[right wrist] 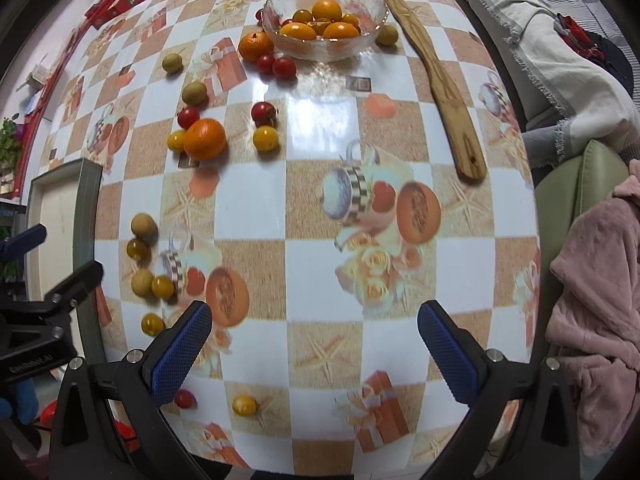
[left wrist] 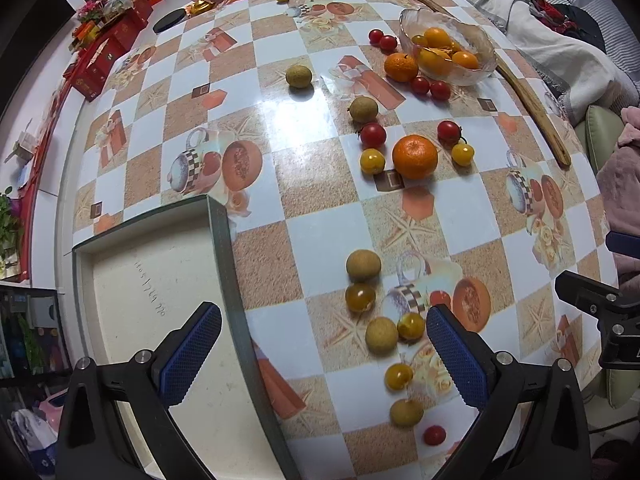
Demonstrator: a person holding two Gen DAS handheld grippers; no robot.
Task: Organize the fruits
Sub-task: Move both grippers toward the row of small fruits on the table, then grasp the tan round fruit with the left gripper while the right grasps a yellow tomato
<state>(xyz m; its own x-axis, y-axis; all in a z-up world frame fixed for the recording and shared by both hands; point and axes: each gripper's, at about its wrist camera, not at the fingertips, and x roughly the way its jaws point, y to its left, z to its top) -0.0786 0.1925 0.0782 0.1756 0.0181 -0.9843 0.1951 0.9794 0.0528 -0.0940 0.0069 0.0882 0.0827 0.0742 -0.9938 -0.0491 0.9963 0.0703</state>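
**Fruit sorting: partly done**

Glass bowl (right wrist: 326,46) at the far side of the worktop (right wrist: 320,184): holds several oranges and yellow fruit. Still loose: one orange (right wrist: 205,139), red and yellow tomatoes, brown longans (left wrist: 363,265), scattered toward the near left. All round; no long axis to tell. Tray (left wrist: 160,280), near left: nothing in it. Left gripper (left wrist: 324,356) and right gripper (right wrist: 314,356): both spread wide, holding nothing.

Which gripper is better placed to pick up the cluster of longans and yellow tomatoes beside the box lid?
Left. The left gripper is open with the longan between its fingers. The right gripper is open over bare tablecloth, the cluster off to its left.
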